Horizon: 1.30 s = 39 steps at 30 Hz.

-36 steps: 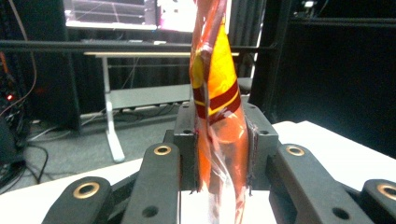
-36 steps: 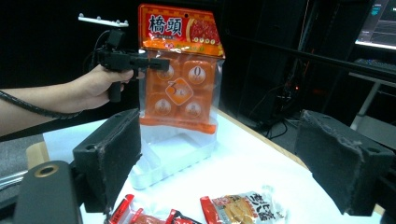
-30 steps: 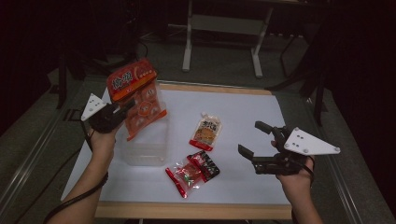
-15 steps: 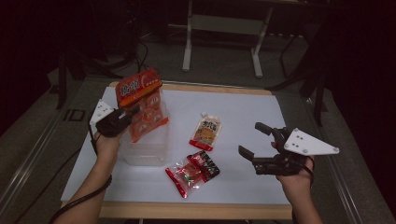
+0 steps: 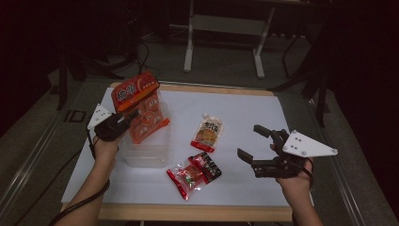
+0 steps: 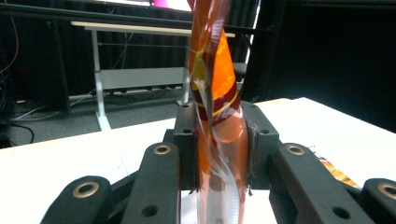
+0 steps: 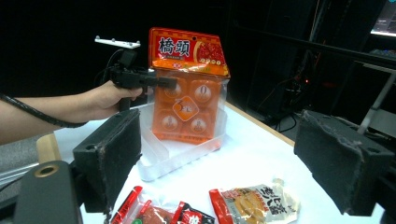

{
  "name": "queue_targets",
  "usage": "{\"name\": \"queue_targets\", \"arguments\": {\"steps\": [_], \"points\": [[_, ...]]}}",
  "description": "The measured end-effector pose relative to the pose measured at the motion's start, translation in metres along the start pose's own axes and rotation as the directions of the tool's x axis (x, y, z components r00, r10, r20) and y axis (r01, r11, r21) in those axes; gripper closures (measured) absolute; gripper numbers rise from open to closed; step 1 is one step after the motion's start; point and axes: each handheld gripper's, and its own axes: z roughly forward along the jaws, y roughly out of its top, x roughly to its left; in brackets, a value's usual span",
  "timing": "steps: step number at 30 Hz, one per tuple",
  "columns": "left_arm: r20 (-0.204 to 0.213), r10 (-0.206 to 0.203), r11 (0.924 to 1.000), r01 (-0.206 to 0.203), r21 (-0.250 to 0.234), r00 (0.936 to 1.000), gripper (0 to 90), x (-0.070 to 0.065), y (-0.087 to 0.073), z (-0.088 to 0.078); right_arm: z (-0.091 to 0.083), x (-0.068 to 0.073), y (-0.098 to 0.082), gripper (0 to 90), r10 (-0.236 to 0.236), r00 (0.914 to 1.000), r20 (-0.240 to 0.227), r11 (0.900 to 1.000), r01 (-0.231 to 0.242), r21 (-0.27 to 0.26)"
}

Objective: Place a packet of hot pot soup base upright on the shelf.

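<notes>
An orange snack bag (image 5: 141,106) with a red header stands upright, and my left gripper (image 5: 131,117) is shut on its left edge. In the left gripper view the bag (image 6: 217,107) is pinched edge-on between the two pads (image 6: 187,144). Its lower end hangs in a clear plastic container (image 5: 146,153) on the white table. In the right gripper view the bag (image 7: 187,88) faces the camera, with the left gripper (image 7: 161,84) on its side, above the container (image 7: 159,163). My right gripper (image 5: 254,146) hovers at the table's right, open, with nothing between its pads (image 7: 114,147).
A yellow-orange snack packet (image 5: 207,134) lies mid-table. A red packet (image 5: 186,176) and a dark red one (image 5: 207,165) lie near the front edge. They also lie under the right jaws: the yellow packet (image 7: 257,203) and the red packet (image 7: 154,212). The white tabletop (image 5: 244,113) has a wooden rim.
My left hand has sunk with the bag, bringing its lower end down into the container. The right gripper has kept still.
</notes>
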Motion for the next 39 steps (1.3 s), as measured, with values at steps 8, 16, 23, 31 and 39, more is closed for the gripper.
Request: {"name": "queue_targets", "arguments": {"steps": [8,16,23,31,39], "points": [[-0.026,-0.076,0.9968,0.077,0.021,0.9967,70.5,0.01,-0.001,-0.003,0.0,0.0,-0.001,14.7,0.006,1.0,-0.004,1.0,-0.006,0.0],[-0.036,-0.055,0.997,0.057,0.052,0.9978,58.6,0.012,0.0,-0.005,0.0,0.0,-0.001,14.7,0.009,0.9999,-0.006,1.0,-0.009,-0.002],[-0.05,-0.037,0.9971,0.04,0.064,0.9981,42.5,0.009,0.002,-0.006,0.002,0.0,-0.002,14.7,0.013,0.9999,-0.011,1.0,-0.013,0.003],[-0.078,-0.036,0.9951,0.043,0.089,0.9963,13.8,0.005,0.005,-0.01,0.003,0.001,-0.003,14.7,0.014,0.9998,-0.012,1.0,-0.014,0.001],[-0.045,-0.05,0.9943,0.054,0.092,0.9977,2.2,0.001,0.008,-0.017,0.002,0.002,-0.004,14.8,0.016,0.9998,-0.009,1.0,-0.016,0.002]]}}
